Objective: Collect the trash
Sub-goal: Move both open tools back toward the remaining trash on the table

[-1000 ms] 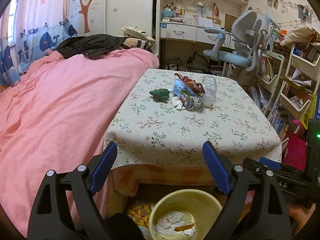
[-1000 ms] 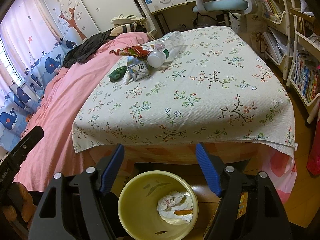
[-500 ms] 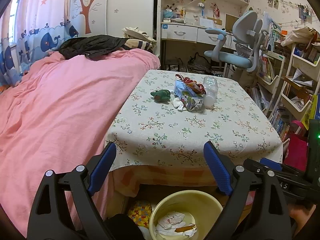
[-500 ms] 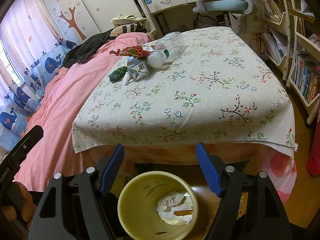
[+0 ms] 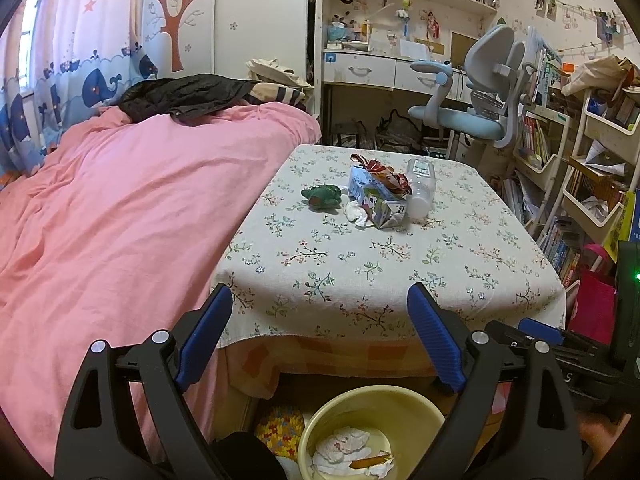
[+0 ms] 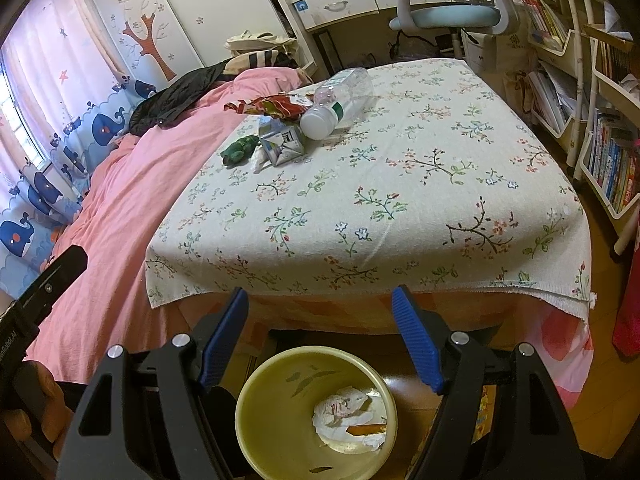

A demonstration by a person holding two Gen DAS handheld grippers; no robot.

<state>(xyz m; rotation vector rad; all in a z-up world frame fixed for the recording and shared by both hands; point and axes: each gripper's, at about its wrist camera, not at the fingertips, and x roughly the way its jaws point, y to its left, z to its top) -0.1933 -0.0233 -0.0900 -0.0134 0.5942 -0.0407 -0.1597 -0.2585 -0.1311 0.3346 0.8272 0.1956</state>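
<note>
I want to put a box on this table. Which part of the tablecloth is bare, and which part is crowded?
Bare: the tablecloth from its near edge to the litter, and its side toward the bookshelves. Crowded: the far corner beside the pink bed, where plastic bottle, carton, wrapper, green toy and tissue cluster.

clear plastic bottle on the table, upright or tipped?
Tipped. The clear plastic bottle lies on its side on the floral tablecloth, white cap end toward the camera.

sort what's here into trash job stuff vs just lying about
Job: plastic bottle, milk carton, red wrapper, crumpled tissue, green wad, yellow bin.
Lying about: pink bedspread, black jacket, desk chair, bookshelves.
</note>
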